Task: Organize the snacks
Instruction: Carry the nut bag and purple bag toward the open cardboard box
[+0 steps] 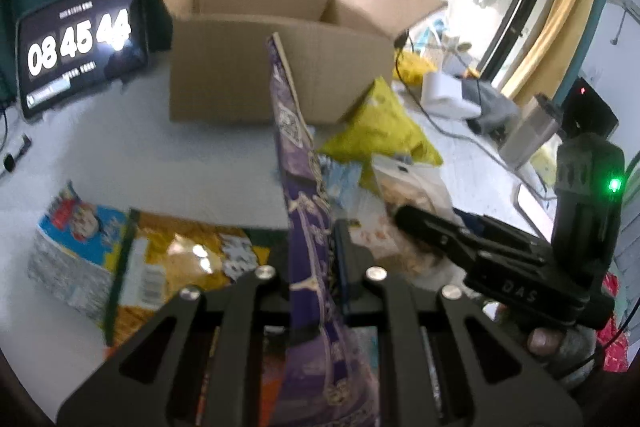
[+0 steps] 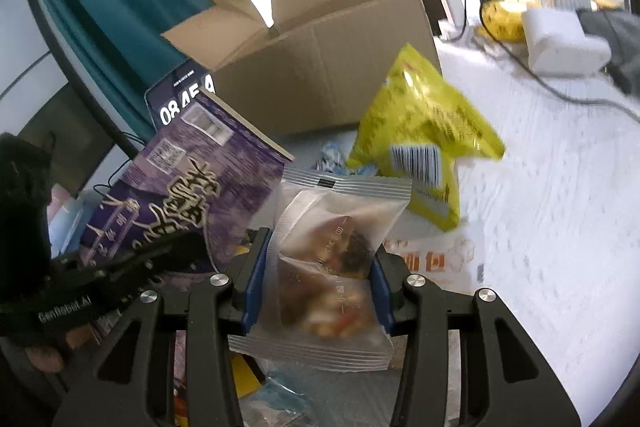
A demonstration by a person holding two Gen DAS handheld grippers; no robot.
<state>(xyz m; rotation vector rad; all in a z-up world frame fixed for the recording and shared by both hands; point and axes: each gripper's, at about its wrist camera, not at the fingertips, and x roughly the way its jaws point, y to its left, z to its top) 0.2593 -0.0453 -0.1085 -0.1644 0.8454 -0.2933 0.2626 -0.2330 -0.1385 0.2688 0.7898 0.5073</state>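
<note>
Two tools: left (image 1: 316, 267) pinching purple bag (image 1: 304, 227); right (image 2: 318, 287) pinching clear packet (image 2: 332, 267), white table (image 2: 540, 207)

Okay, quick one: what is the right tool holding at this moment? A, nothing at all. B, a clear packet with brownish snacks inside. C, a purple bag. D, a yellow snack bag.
B: in the right wrist view the right tool has its blue pads pressed on both sides of the clear packet, while the purple bag is clamped in the left tool.
</note>
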